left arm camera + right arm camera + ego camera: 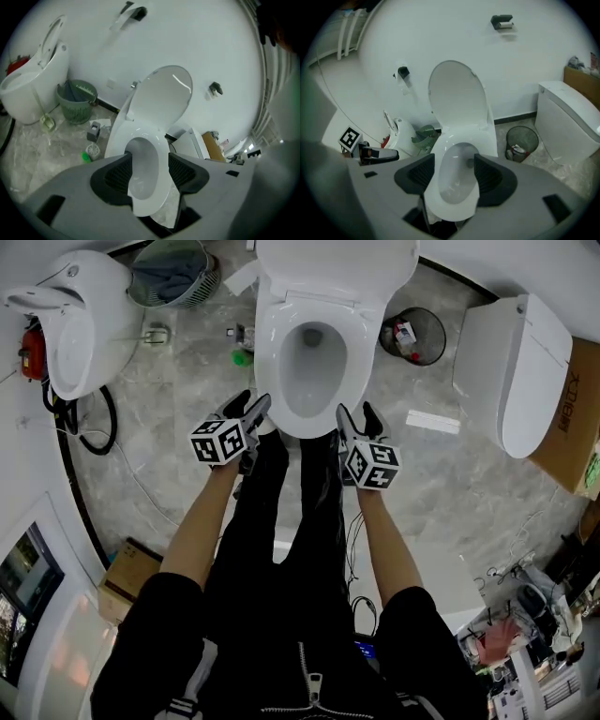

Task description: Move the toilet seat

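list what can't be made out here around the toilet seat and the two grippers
- Head view: the raised lid is cut off by the top edge.
- Head view: whether the left gripper or right gripper touches the toilet seat; open jaws flank its front, contact unclear.
- Both gripper views: the toilet's base, hidden behind each gripper's body.
- Head view: waste bin contents, too small.

Looking down, we note the toilet seat [274, 362] flat on the bowl, lid raised. Left gripper [253, 407] sits close beside its front-left edge, right gripper [357, 416] front-right, jaws apart. Wire bin [441, 334] is on the floor at right.
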